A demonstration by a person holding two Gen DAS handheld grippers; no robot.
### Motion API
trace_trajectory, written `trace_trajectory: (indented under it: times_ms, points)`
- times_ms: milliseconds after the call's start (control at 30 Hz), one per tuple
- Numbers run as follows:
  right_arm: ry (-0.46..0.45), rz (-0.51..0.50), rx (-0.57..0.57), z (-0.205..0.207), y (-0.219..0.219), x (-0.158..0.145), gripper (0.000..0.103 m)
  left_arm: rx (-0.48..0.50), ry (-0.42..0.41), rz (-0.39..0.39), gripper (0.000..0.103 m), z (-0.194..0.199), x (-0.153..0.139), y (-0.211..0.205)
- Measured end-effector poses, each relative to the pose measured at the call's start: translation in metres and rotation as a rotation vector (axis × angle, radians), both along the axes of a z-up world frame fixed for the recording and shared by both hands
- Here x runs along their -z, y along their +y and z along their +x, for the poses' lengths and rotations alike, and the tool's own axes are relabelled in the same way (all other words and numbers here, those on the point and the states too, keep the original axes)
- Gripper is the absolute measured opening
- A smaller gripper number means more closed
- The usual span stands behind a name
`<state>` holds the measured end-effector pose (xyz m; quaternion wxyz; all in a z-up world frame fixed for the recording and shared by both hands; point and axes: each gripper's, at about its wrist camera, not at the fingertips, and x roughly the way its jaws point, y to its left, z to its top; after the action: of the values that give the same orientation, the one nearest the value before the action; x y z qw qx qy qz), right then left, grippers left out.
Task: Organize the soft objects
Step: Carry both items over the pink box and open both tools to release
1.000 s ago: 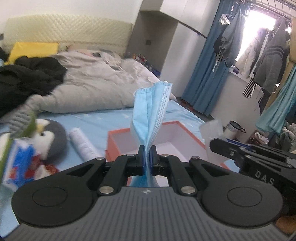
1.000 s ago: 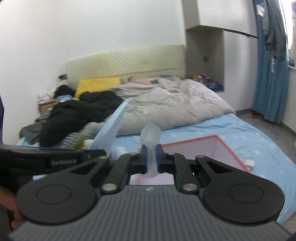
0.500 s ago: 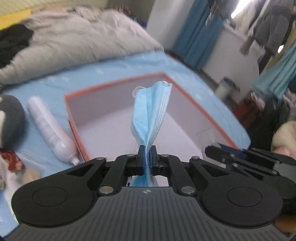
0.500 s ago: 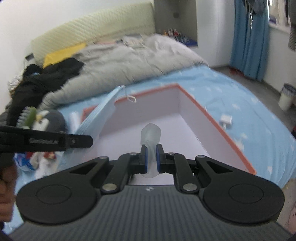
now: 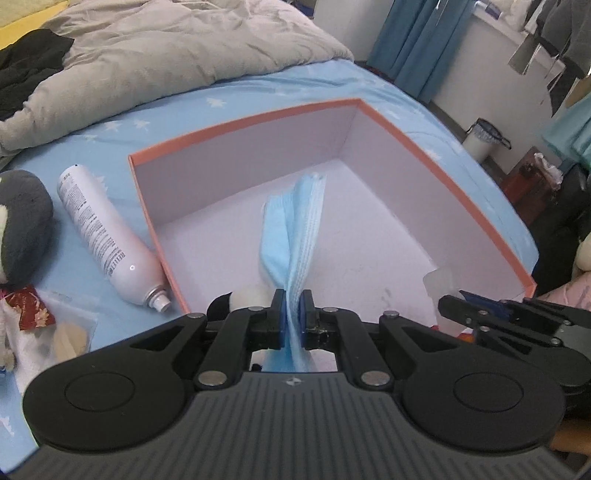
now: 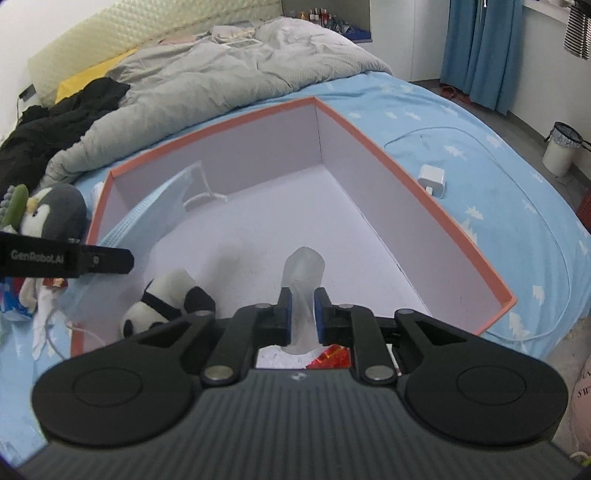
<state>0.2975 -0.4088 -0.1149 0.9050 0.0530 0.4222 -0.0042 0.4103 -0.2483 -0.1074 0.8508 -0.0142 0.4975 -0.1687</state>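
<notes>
Blue pleated face mask [image 5: 291,236] hangs over the orange-rimmed white box [image 5: 243,122], left gripper [image 5: 291,317] fingers easing apart; right gripper [image 6: 303,317] fingers likewise spreading around translucent plastic wrapper [image 6: 303,280]. Release low, toward twelve o'clock.

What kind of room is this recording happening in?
Most likely a bedroom: a rumpled grey duvet lies on a bed with a blue sheet, a padded headboard stands behind it, and blue curtains hang by the window.
</notes>
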Motion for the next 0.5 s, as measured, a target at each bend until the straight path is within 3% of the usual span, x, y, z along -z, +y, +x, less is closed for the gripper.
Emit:
trace_trajectory:
  times_ms: [100,233,500]
  points:
    - [-0.007,0.008,-0.002,-0.002,0.0,0.0,0.045,-0.006,-0.006,-0.002,0.044,-0.002,0.001,0.002]
    - [-0.033,0.024,-0.002,-0.006,-0.001,-0.008,0.045,0.003,-0.031,-0.024,0.045,-0.01,-0.006,0.006]
    - [-0.15,0.048,-0.032,-0.027,0.009,-0.042,0.045,0.057,-0.19,-0.027,0.045,-0.046,-0.054,0.012]
